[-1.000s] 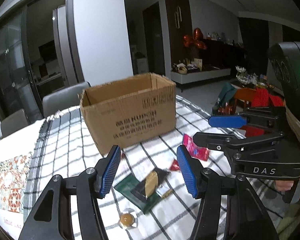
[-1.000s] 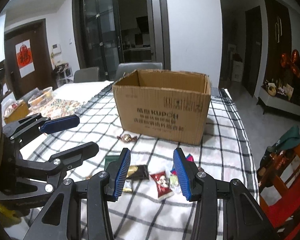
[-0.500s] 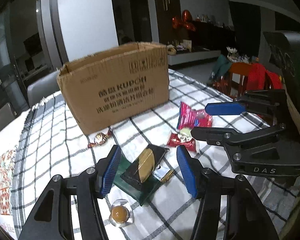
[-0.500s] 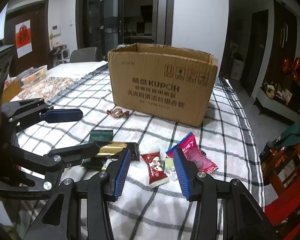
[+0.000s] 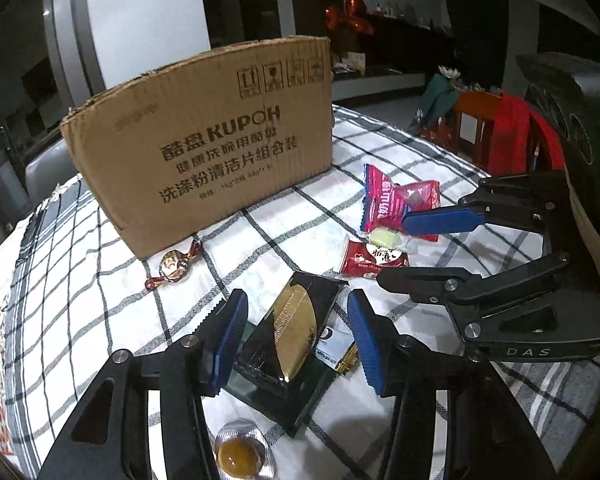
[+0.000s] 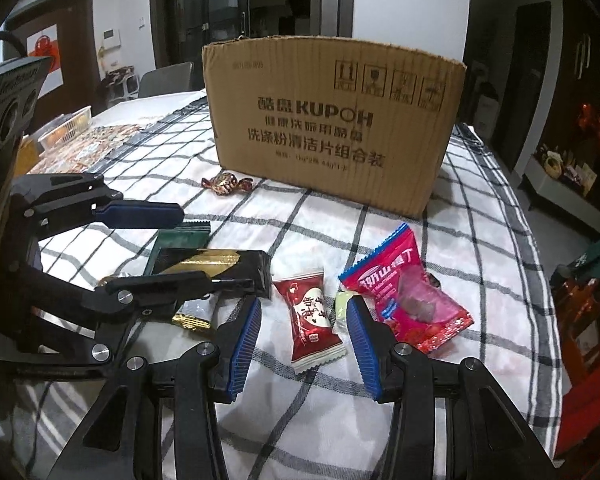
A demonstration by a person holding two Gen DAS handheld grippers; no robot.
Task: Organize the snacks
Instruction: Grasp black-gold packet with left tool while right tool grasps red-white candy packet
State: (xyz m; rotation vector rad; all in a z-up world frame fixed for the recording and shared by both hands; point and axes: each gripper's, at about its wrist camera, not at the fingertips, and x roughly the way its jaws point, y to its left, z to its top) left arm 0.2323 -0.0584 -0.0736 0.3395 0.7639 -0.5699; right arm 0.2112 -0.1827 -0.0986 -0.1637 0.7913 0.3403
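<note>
L gripper [image 5: 296,336] is hovering wide open, empty, w/ black-gold packet [image 5: 290,336] between its fingers; R gripper [image 6: 304,328], likewise open and empty, is straddling red candy [image 6: 312,316].

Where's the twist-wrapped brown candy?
In the left wrist view, the twist-wrapped candy lies left of centre on the checked cloth, against the cardboard box base.

The cardboard box [image 6: 332,120] carries "KUPOH" in bold brown letters, Chinese lines beneath it, and four handling symbols near its top right corner; the right gripper [image 5: 440,246] body reads "DAS"; the small red candy wrapper [image 6: 312,314] and pink snack bag [image 6: 404,292] bear Chinese characters
</note>
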